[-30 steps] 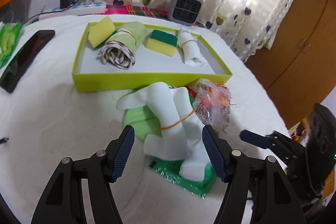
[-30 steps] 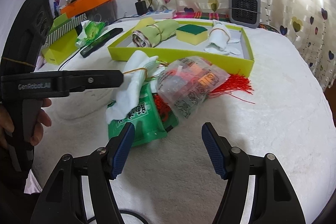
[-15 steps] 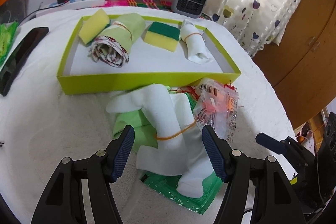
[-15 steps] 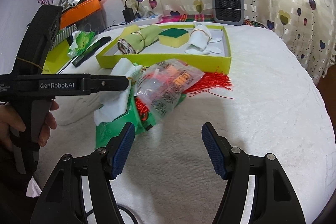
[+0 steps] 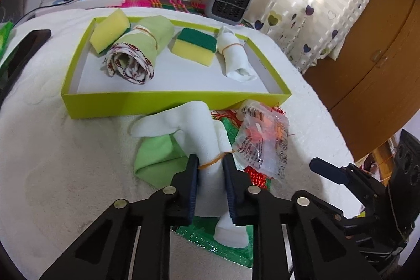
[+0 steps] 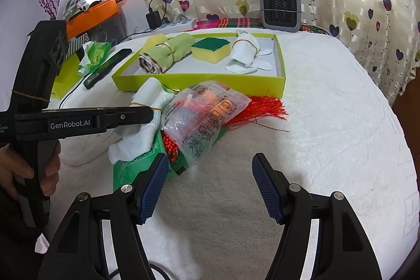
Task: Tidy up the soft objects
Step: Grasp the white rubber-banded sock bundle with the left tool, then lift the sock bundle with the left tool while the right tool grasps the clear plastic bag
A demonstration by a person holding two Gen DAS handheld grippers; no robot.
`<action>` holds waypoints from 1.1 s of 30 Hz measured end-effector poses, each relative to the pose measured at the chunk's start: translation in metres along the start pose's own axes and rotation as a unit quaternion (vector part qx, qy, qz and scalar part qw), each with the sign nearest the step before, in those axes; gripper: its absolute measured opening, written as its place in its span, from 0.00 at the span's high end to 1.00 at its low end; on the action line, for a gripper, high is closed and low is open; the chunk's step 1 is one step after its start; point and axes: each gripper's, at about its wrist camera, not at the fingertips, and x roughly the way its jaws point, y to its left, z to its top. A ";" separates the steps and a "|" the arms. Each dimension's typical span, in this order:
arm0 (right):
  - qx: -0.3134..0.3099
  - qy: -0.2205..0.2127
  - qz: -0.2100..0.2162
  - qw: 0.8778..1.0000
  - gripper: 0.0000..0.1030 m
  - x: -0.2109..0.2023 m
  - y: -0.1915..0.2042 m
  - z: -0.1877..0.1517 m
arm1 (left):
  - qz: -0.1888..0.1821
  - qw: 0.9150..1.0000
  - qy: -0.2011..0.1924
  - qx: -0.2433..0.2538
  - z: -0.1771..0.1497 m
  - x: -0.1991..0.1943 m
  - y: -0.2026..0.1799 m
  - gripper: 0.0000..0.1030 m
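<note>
- While the left gripper [image 5: 210, 169] has just been closing, its blue ribbed pads now pinch the white rolled cloth [image 5: 199, 127] at the orange rubber band [image 5: 214, 161] around it.
- White rolled cloth lies on top of a pile just in front of the lime-green tray [image 5: 170, 101]; far end flops toward the tray's near wall, near end droops past the pads onto the green plastic packet [image 5: 218, 245].
- Right gripper [image 6: 210, 186] spread wide, nothing between the jaws, hovering over bare white fleece, near the packet's edge.
- Pile also has a folded light-green cloth [image 5: 157, 156], a clear crinkly printed bag [image 6: 207, 117] and red tassel threads [image 6: 262, 109], all touching or overlapping.
- Tray is a shallow rectangle with a white floor. Holds a yellow sponge [image 5: 110, 30], a green-and-patterned cloth roll [image 5: 136, 51] with a band, a yellow-green scrub sponge [image 5: 195, 46], and a smaller white banded roll [image 5: 235, 56].
- Open floor in the tray's near half, in front of the sponges and rolls.
- Desk [image 6: 328, 122] is covered in soft white fleece; wide bare area to the right of the pile, in the right wrist view.
- Black phone [image 5: 23, 48] lies left of the tray, well apart from it; grey fan heater [image 5: 231, 1] behind the tray by the heart-print curtain.
- A hand [image 6: 26, 169] grips the left gripper's handle.
</note>
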 end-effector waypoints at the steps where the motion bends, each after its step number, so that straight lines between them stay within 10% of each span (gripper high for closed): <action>1: 0.001 0.000 -0.002 1.000 0.35 0.000 0.000 0.001 | -0.001 1.000 -0.003 0.000 0.001 -0.002 0.000 0.84; 33: -0.042 -0.009 -0.030 0.999 0.35 0.045 0.030 0.045 | -0.011 0.999 -0.012 -0.050 -0.006 -0.012 0.046 0.85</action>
